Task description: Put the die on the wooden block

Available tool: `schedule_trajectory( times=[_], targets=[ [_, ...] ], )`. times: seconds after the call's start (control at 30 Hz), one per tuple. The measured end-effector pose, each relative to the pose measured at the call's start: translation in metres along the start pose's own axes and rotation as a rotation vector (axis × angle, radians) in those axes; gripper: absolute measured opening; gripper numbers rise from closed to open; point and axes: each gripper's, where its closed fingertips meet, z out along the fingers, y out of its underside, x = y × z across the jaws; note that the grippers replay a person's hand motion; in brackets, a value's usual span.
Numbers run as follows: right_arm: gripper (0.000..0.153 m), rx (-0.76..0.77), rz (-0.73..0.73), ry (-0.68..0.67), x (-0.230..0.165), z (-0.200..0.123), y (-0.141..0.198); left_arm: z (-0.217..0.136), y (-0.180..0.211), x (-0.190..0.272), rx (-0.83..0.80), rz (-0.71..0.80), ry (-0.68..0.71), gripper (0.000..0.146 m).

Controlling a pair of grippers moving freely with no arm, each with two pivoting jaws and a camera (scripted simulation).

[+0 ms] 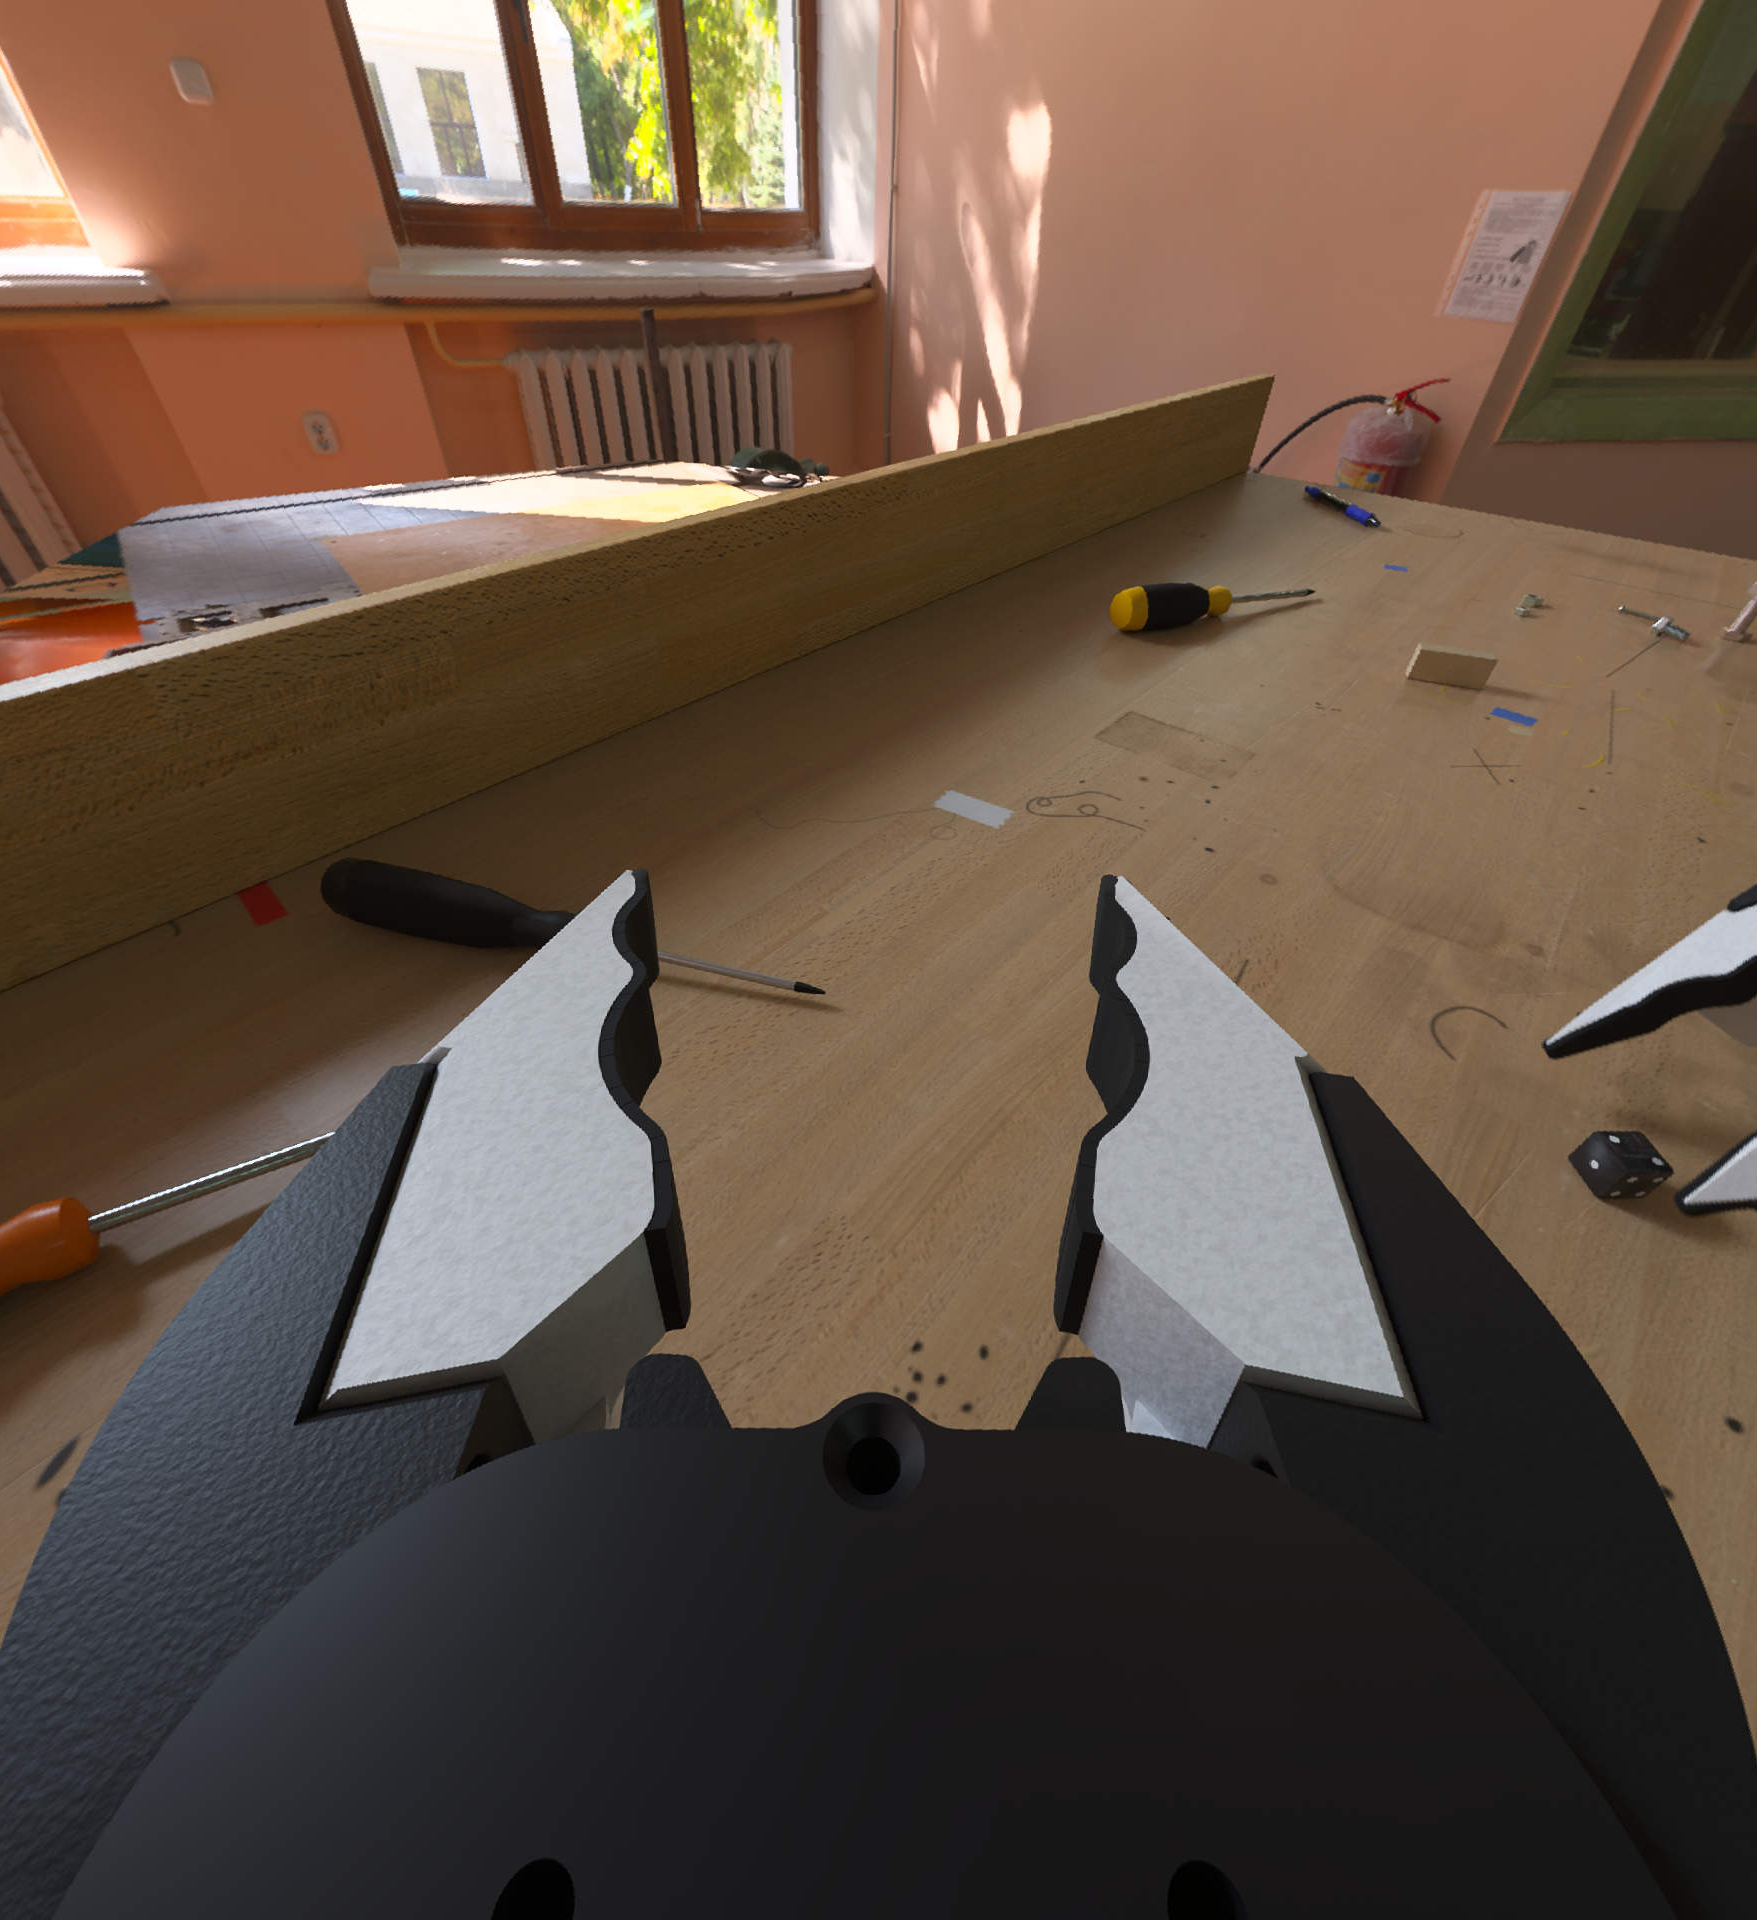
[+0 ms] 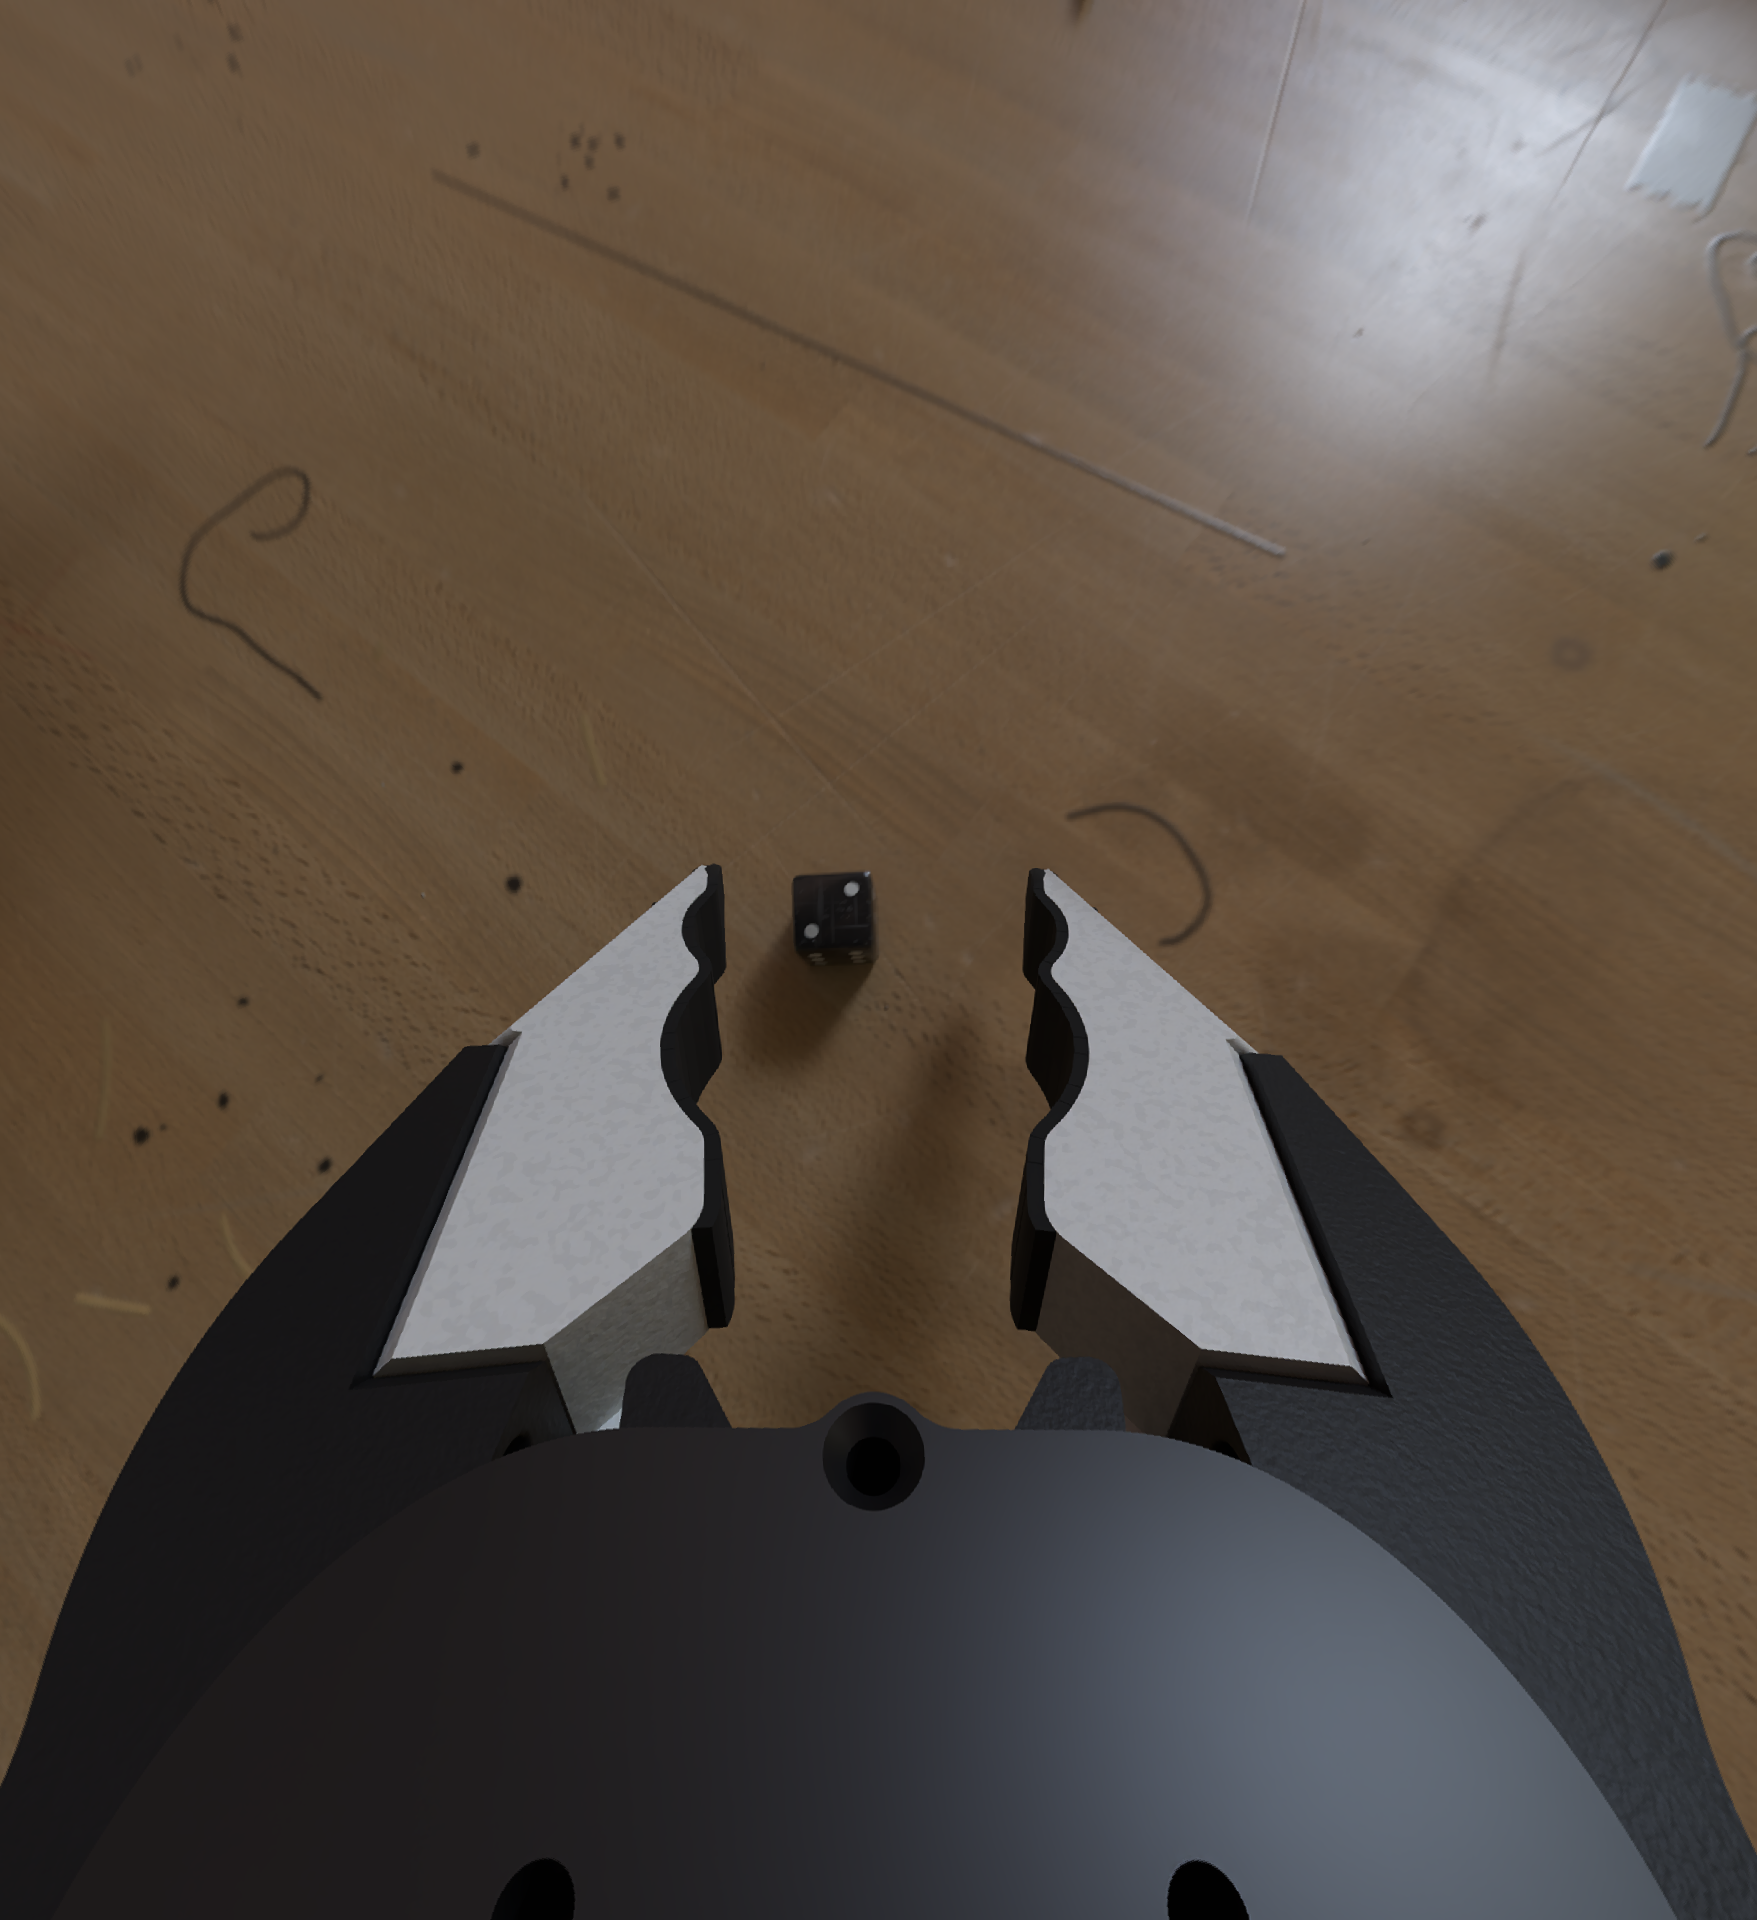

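Note:
A small black die with white pips [image 2: 833, 921] lies on the wooden table, between the open fingers of my right gripper [image 2: 872, 883] and closer to the left finger, touching neither. In the left wrist view the die [image 1: 1620, 1166] sits at the right, with the right gripper [image 1: 1612, 1127] reaching in from the right edge. A small pale wooden block [image 1: 1449, 665] lies far off on the table, well beyond the die. My left gripper [image 1: 872, 894] is open and empty above bare table.
A long wooden board [image 1: 583, 665] stands on edge along the left. A black-handled screwdriver [image 1: 438, 904], an orange-handled one [image 1: 12, 1262] and a yellow-and-black one [image 1: 1170, 605] lie on the table. A blue pen [image 1: 1343, 507] and small metal parts [image 1: 1663, 625] lie far right.

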Motion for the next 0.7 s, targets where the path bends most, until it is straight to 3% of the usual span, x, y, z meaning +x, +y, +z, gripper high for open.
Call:
schedule_trajectory(
  times=[0.17, 0.37, 0.53, 0.7],
  targets=[
    [0.056, -0.043, -0.072, 0.057, -0.004, 0.007, 0.008, -0.001, -0.003, 0.001, 0.009, 0.014, -0.011, 0.085],
    [0.016, -0.060, -0.109, 0.041, -0.007, 0.008, 0.010, -0.003, -0.004, -0.002, 0.016, 0.016, -0.021, 0.085],
    [0.016, -0.035, -0.161, 0.094, 0.008, 0.008, 0.002, -0.002, -0.002, -0.002, 0.007, 0.020, -0.021, 0.085],
    [0.016, 0.094, -0.425, 0.314, 0.031, -0.007, -0.031, 0.000, 0.001, -0.002, -0.004, 0.022, -0.020, 0.085]
  ],
)
